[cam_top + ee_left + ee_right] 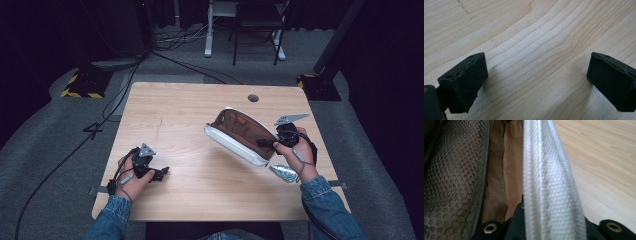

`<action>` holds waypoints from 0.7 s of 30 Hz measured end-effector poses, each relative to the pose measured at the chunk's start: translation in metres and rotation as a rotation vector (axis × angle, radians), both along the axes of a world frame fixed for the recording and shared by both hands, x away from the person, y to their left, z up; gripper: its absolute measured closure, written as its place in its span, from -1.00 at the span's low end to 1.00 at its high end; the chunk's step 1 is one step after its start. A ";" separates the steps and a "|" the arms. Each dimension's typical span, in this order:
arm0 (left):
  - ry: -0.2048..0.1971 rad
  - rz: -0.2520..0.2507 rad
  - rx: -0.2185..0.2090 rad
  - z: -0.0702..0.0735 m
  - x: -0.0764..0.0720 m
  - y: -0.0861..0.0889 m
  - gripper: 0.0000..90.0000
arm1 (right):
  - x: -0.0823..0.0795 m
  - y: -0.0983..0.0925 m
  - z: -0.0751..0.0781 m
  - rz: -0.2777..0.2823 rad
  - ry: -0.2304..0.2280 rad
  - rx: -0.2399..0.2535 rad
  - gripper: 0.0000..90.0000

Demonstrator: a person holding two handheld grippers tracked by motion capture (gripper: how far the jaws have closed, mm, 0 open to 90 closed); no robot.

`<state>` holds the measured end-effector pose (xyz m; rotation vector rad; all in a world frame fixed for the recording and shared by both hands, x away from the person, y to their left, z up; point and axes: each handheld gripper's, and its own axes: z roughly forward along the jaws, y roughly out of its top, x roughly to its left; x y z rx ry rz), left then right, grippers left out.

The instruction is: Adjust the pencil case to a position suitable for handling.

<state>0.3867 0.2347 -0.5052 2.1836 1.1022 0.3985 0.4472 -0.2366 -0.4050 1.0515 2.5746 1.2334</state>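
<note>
Between the jaws of your right hand-held gripper sits the white rim of the case: the jaws are clamped tight on that edge, one inside against the brown lining, one outside. From this grip the case hangs tilted, its open brown side up and away from the hand-held gripper, its far end low near the bench. In the right gripper view the white woven rim runs straight up from the jaws, with brown mesh to its left and bare bench to its right. Just below your right hand, nearer you, a small silvery thing lies on the bench; what it is I cannot tell. Your left hand-held gripper rests low over the bench, well apart from the case, jaws spread wide with nothing but wood grain between them.
</note>
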 end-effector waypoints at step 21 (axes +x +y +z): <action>0.000 0.000 0.000 0.000 0.000 0.000 -0.92 | -0.048 0.020 -0.008 0.159 0.010 0.023 0.94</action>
